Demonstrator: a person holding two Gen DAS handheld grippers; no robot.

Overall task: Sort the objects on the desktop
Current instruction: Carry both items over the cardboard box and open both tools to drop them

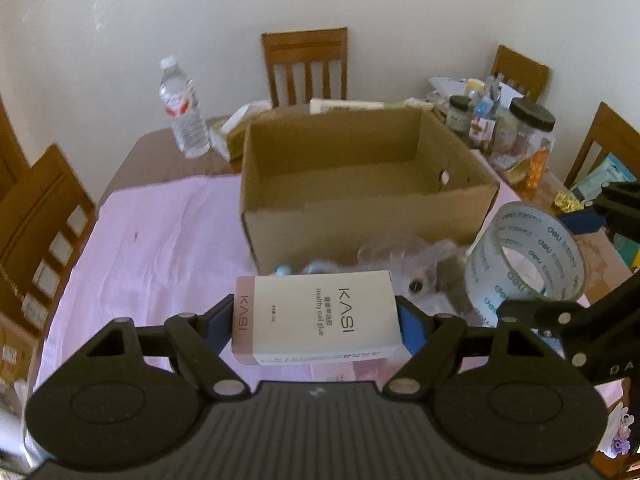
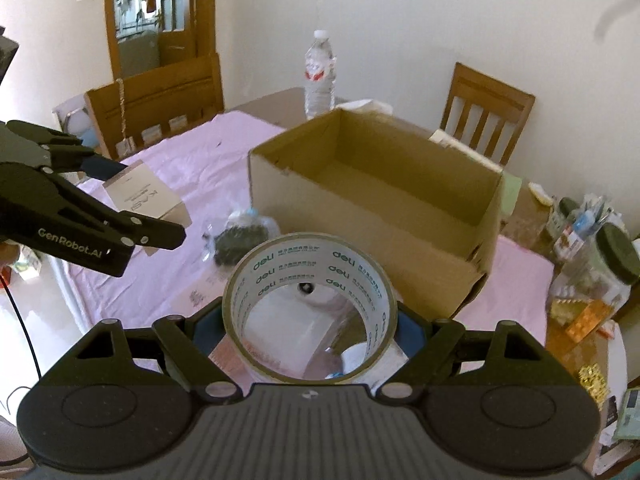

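My left gripper is clamped on a white and mauve KASI nail glue box, the blue pads pressing its two short ends, and I hold it lifted above the pink cloth. My right gripper grips a roll of clear deli tape by its outer sides, the ring's open core facing the camera, also up off the table.

Straight ahead of both sits the open cardboard box, flaps up and nothing visible inside. Between my left gripper and the box's near wall lies a clear plastic bag with something grey and fuzzy in it; beside it are small pale blue things I cannot make out. In the right wrist view the same bag lies just left of the box, in front of the tape.

A water bottle stands upright beyond the box's far left corner. To the right of the box, jars with dark lids crowd together with small bottles and an orange packet. Wooden chairs ring the table. From the right wrist view, my left gripper juts in from the left with the glue box, well apart from the tape.
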